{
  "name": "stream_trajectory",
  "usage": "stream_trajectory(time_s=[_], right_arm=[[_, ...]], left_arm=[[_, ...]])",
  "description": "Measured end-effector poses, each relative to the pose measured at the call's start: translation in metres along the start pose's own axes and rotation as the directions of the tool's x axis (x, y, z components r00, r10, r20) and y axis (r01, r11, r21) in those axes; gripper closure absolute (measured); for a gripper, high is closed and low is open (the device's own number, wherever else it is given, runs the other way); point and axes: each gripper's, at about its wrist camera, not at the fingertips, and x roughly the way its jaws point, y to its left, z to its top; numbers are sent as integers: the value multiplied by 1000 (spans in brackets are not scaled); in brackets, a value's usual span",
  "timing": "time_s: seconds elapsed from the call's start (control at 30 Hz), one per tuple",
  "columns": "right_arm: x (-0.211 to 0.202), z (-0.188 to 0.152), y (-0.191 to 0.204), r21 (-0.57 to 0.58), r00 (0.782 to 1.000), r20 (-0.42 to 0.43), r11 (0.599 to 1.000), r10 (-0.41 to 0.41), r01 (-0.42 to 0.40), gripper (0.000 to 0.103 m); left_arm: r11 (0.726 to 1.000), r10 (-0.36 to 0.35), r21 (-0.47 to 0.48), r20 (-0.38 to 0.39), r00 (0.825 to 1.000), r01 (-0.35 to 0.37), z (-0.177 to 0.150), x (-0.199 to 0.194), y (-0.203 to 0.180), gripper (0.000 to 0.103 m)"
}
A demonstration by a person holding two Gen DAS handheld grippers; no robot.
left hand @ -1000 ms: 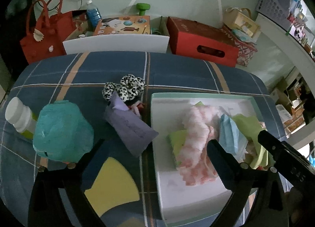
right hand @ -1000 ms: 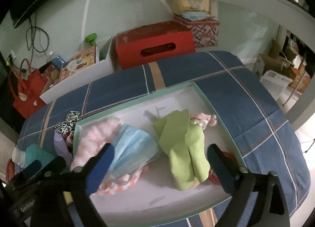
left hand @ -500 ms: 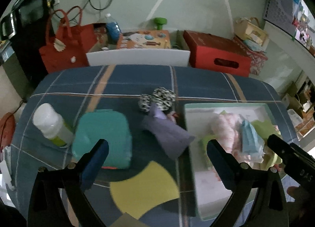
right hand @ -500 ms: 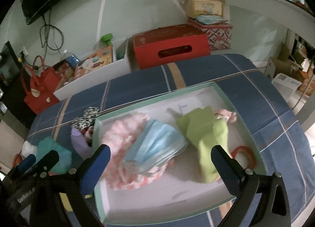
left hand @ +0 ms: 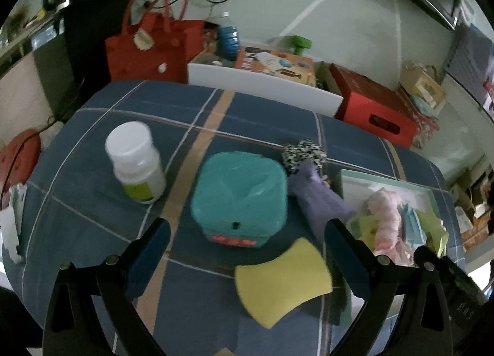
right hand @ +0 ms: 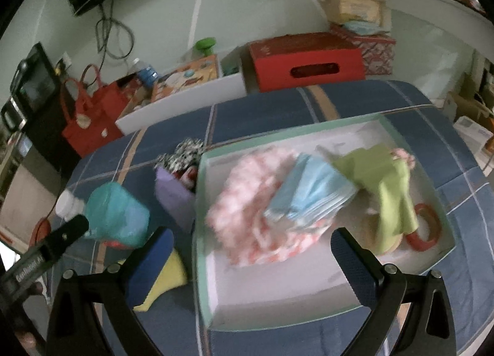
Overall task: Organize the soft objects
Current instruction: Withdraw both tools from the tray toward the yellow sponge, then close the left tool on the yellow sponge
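Note:
A white tray with a green rim (right hand: pixel 413 152) holds a pink fluffy cloth (right hand: pixel 256 201), a blue face mask (right hand: pixel 311 195), a green cloth (right hand: pixel 386 183) and a red ring (right hand: pixel 427 229). Left of the tray on the blue checked cloth lie a purple cloth (left hand: pixel 321 201), a black-and-white spotted scrunchie (left hand: pixel 304 152), a teal block (left hand: pixel 239 198) and a yellow sponge (left hand: pixel 282 281). My left gripper (left hand: pixel 247 257) stands open above the teal block and sponge. Over the tray's near side my right gripper (right hand: pixel 247 260) is open and holds nothing.
A white bottle (left hand: pixel 134 161) stands left of the teal block. Beyond the table's far edge are a red bag (left hand: pixel 148 50), a white box (left hand: pixel 262 87) and a red box (left hand: pixel 373 108). The other gripper's finger (right hand: pixel 61 238) reaches in at the right wrist view's left.
My left gripper has swung left, from over the tray's edge to over the teal block and sponge. The right gripper has drifted left and slightly back over the tray. Both stayed open.

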Motion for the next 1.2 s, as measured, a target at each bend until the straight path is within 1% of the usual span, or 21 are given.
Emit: stream_trajectory(time_s=[0.13, 0.27, 0.4, 0.57, 0.67, 0.83, 1.03, 1.2], right_arm=[[7, -12, 14, -23, 998, -38, 999, 42, -43, 0], [12, -22, 29, -76, 998, -61, 996, 33, -37, 0], [16, -33, 36, -95, 995, -94, 995, 29, -38, 0], [20, -41, 39, -116, 994, -112, 993, -2, -11, 0], [21, -41, 38, -122, 993, -118, 993, -18, 3, 0], [23, -37, 29, -108, 991, -123, 994, -44, 30, 0], [19, -31, 17, -95, 992, -112, 994, -59, 49, 0], [20, -29, 10, -84, 990, -112, 994, -79, 70, 0]], left_arm=[[999, -4, -39, -11, 1000, 4, -6, 2, 15, 3], [998, -6, -60, -24, 1000, 5, -12, 4, 23, 3], [998, -12, -56, -47, 999, 10, -21, 7, 25, 3], [996, -64, -72, -107, 992, 56, -30, 15, 27, 3], [997, -61, -62, -135, 989, 53, -32, 21, 25, 3], [995, -85, -59, -187, 979, 75, -36, 29, 22, 3], [998, -62, -25, -232, 971, 58, -41, 39, 14, 3], [998, -56, 2, -257, 965, 58, -45, 44, 6, 3]])
